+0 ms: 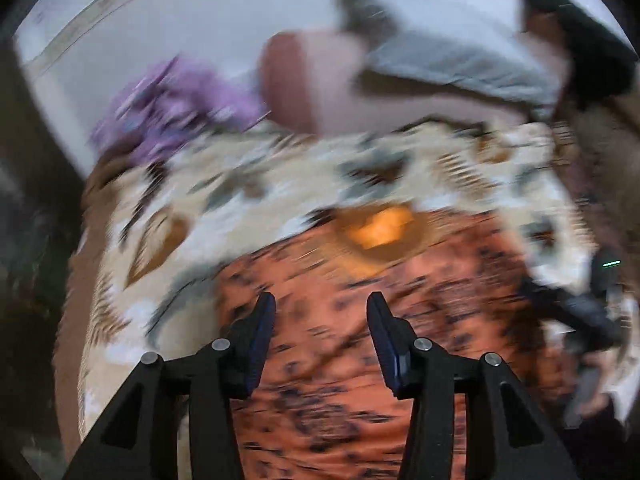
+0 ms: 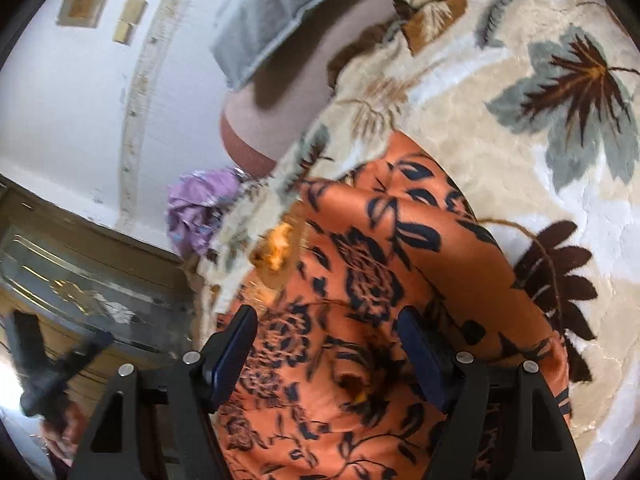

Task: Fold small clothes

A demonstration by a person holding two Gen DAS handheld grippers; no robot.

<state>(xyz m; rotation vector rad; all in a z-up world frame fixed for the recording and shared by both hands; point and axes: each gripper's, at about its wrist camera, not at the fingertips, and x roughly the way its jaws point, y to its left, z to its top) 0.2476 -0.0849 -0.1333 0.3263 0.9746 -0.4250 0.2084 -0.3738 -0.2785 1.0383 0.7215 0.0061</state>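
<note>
An orange garment with a dark floral print lies crumpled on a cream blanket with a leaf pattern. A bright yellow patch shows at the garment's far end. My left gripper hangs open just over the garment with nothing between its fingers; that view is blurred. My right gripper stands open above the same garment, its pads apart from the cloth. Each view shows the other gripper at its edge, dark and blurred.
A crumpled purple garment lies at the blanket's far edge. A pink pillow and a grey pillow rest against the white wall. A wooden cabinet with glass stands beside the bed.
</note>
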